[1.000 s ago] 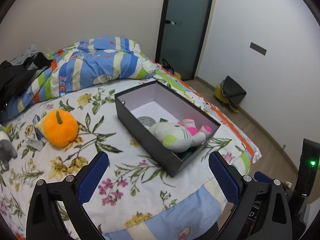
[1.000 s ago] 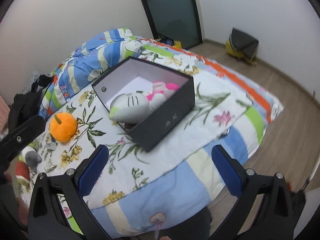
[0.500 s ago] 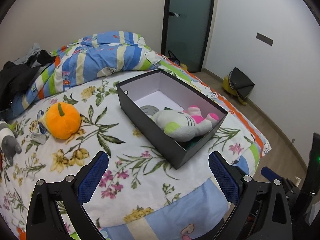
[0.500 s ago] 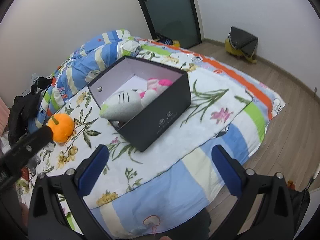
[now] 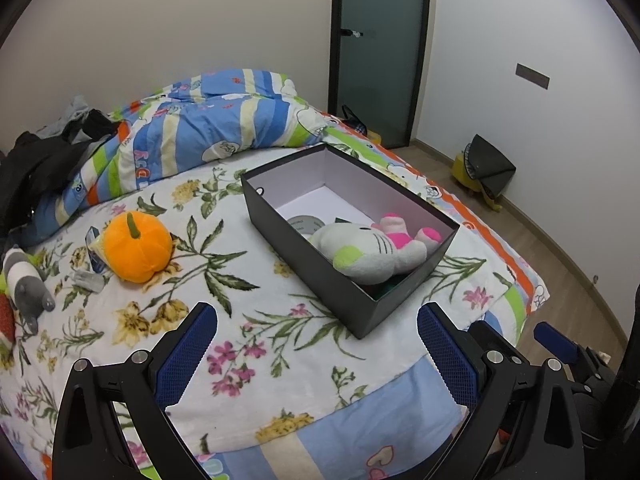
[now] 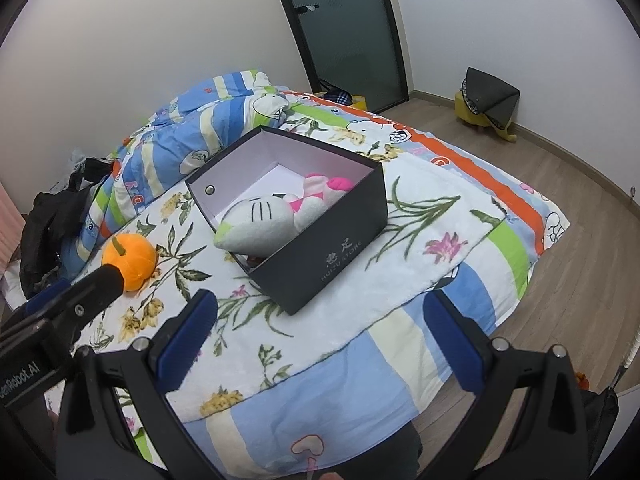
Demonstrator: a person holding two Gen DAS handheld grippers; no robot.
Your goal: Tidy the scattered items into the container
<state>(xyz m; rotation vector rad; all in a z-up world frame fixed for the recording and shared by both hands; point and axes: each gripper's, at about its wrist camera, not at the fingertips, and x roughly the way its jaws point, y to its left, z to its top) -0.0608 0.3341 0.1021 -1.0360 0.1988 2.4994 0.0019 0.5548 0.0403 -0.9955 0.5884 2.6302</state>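
A black open box (image 5: 308,258) (image 6: 336,252) stands on the floral blanket and holds a white-and-pink plush cat (image 5: 372,250) (image 6: 264,220). Left of the box lies an orange plush pumpkin (image 5: 136,246) (image 6: 134,256). Beside the pumpkin rest a small blue packet (image 5: 95,250) and a clear plastic piece (image 5: 89,281). At the far left sits a grey-and-white plush animal (image 5: 24,284). My left gripper (image 5: 316,344) hovers open and empty above the near blanket edge. My right gripper (image 6: 320,332) is open and empty too, near the box's front corner.
A rolled striped quilt (image 5: 208,136) and dark clothes (image 5: 36,164) lie at the back of the bed. Wooden floor (image 6: 580,264) lies right of the bed, with a yellow stool under a dark bag (image 5: 484,168) by the wall. A glass door (image 5: 380,48) stands behind.
Both grippers have drawn back and up from the bed, so the box and toys look farther away. The jaws stayed open. Nothing on the bed moved.
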